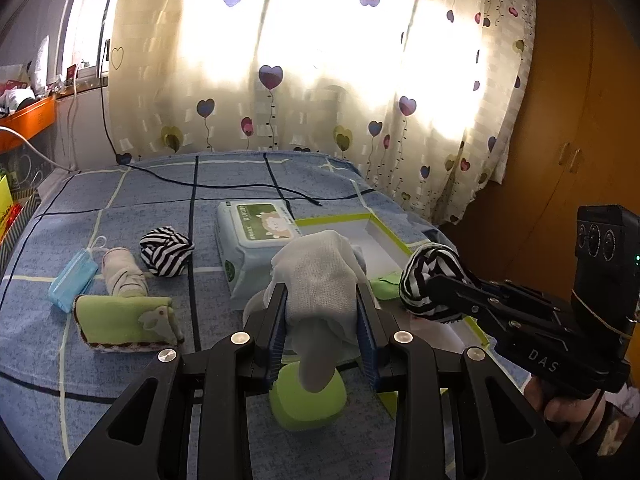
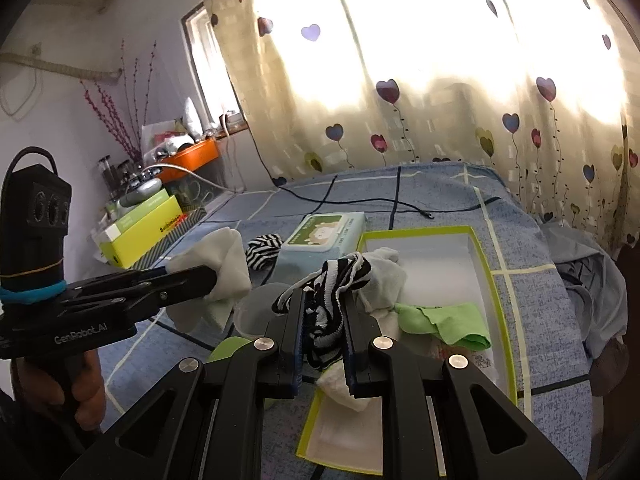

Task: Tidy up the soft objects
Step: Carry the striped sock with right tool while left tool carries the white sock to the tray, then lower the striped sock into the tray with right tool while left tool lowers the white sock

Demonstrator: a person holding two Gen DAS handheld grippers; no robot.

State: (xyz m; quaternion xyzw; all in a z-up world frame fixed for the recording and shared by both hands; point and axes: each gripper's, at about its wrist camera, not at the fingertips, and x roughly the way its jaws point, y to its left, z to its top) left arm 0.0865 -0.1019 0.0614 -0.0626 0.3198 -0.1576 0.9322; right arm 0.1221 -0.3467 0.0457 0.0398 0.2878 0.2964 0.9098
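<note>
Nearest the left wrist camera, the left claw (image 1: 322, 312) is clamped on a bundle of white knitted cloth (image 1: 320, 276), held above a lime-green pad (image 1: 308, 400) that lies on the bed. Nearest the right wrist camera, the right claw (image 2: 322, 320) is closed on a black-and-white striped sock (image 2: 326, 308), carried just above the near end of the white box (image 2: 486, 256) with the lime-green rim.

The sorting looks partly done. Inside the box already lie a pale grey-white sock (image 2: 384, 276) and a green cloth (image 2: 448, 320); the two held pieces have yet to be set down. Still loose on the bed, left of the box, are a rolled striped sock (image 1: 166, 252), a pale rolled sock (image 1: 122, 276), a folded green towel (image 1: 124, 322), a blue face mask (image 1: 72, 276) and a pack of wet wipes (image 1: 256, 244), so I judge that about half remains.

Everything rests on a bed (image 1: 120, 200) covered by a blue sheet with a grid pattern, and a black cable (image 1: 224, 186) crosses its far part. Behind it hangs a backlit curtain (image 1: 320, 60) printed with heart balloons. A wooden wardrobe (image 1: 580, 120) stands to the right, and an orange tray (image 2: 192, 162) of clutter sits by the window to the left.
</note>
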